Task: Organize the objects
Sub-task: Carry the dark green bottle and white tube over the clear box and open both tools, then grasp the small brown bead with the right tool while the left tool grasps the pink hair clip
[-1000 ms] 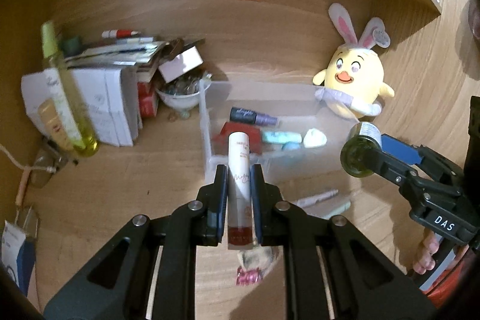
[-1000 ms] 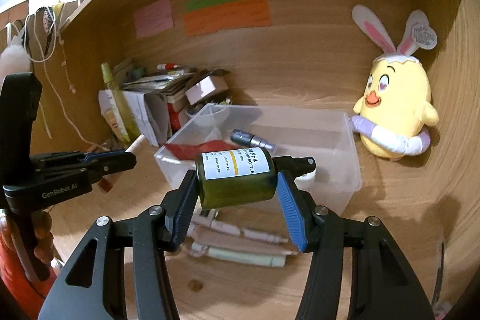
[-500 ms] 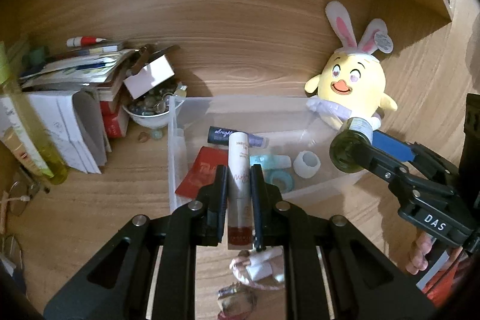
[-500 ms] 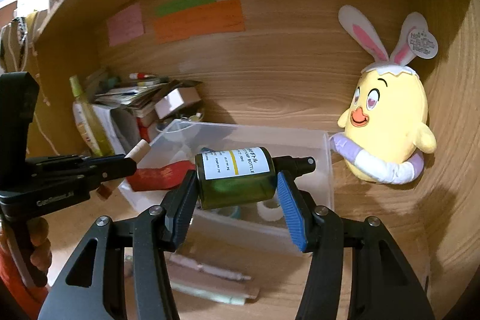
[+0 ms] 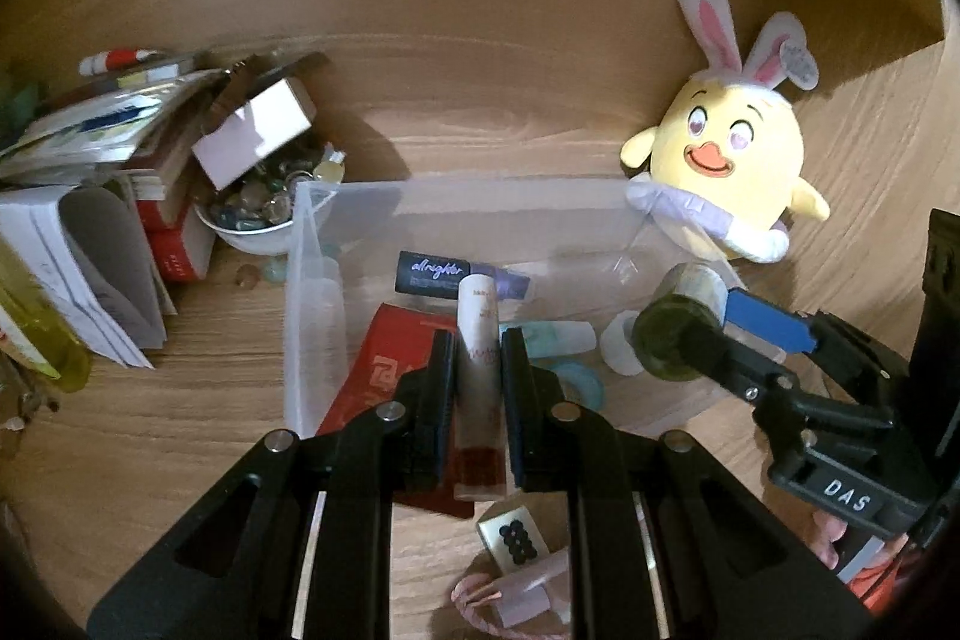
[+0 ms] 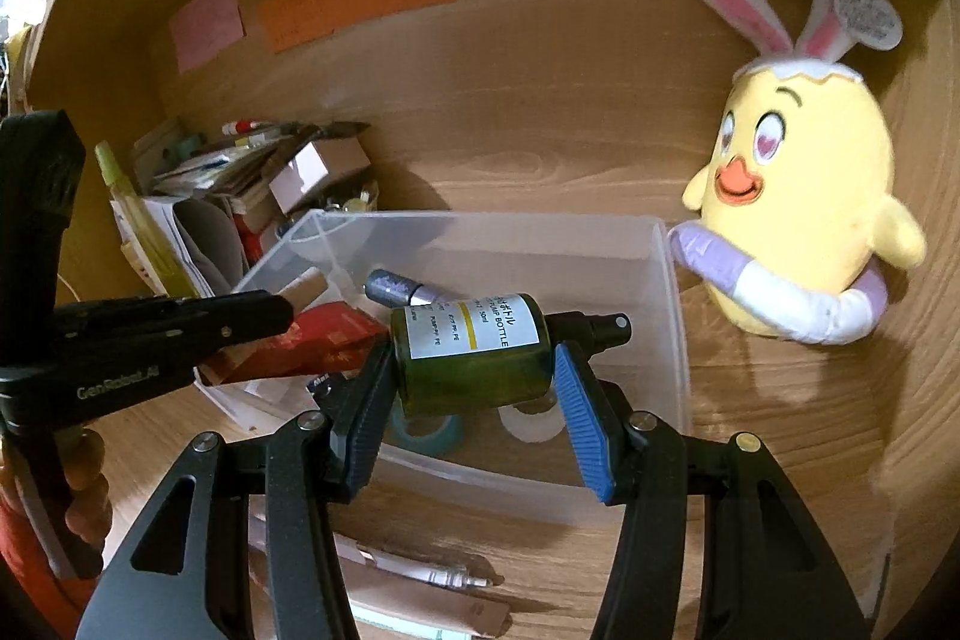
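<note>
Jaws of the left gripper (image 5: 478,388) pinch a slim pink-and-red lip-tint tube (image 5: 478,370) while the right gripper (image 6: 474,400) clamps a green pump bottle (image 6: 471,355) sideways, both poised above the clear plastic bin (image 6: 675,340), apparently for dropping in

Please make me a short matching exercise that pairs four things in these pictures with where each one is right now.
Things:
1. green spray bottle
2. lip tint tube
3. red packet
4. chick plush

Places:
A. lying in the clear bin
B. clamped in the left gripper
C. outside the bin, against the wooden wall
D. clamped in the right gripper

Pairs: 1-D, 2-B, 3-A, 4-C
</note>
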`<move>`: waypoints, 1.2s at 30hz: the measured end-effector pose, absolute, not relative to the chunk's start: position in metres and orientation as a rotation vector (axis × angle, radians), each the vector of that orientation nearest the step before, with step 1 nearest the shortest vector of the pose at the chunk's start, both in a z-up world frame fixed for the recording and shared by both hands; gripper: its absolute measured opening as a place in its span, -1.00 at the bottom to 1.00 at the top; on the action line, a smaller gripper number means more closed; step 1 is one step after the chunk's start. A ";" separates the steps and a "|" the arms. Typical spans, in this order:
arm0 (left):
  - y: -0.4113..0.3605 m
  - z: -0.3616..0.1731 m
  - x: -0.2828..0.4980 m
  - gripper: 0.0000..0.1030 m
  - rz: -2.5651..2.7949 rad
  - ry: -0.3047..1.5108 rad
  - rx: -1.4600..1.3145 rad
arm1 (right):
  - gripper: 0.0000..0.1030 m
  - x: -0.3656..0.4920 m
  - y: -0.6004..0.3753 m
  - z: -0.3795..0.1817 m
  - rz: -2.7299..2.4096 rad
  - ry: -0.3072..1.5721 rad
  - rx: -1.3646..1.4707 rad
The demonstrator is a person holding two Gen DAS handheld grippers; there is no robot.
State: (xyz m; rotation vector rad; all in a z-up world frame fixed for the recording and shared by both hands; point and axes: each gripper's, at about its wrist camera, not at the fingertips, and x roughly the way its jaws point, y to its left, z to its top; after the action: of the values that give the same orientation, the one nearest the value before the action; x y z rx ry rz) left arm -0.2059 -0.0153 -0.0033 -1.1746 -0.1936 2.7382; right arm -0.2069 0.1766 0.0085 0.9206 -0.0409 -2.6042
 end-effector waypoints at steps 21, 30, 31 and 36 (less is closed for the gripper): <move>-0.001 0.009 -0.196 -0.48 2.749 -0.124 -1.123 | 0.13 -0.213 0.160 -0.004 -2.597 0.047 0.989; -0.007 0.030 -0.166 -0.01 2.811 -0.124 -1.045 | 0.37 -0.188 0.167 0.011 -2.614 0.035 0.948; -0.007 0.032 -0.162 0.02 2.815 -0.124 -1.038 | 0.37 -0.185 0.169 0.011 -2.619 0.035 0.948; -0.008 0.037 -0.141 0.18 2.835 -0.110 -1.014 | 0.40 -0.174 0.175 0.014 -2.620 0.003 0.952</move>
State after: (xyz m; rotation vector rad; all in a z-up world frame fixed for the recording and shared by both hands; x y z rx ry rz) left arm -0.1407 -0.0080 0.0366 -1.0137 -0.1102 2.8347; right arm -0.1739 0.1751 0.0137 0.9519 0.0028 -2.6204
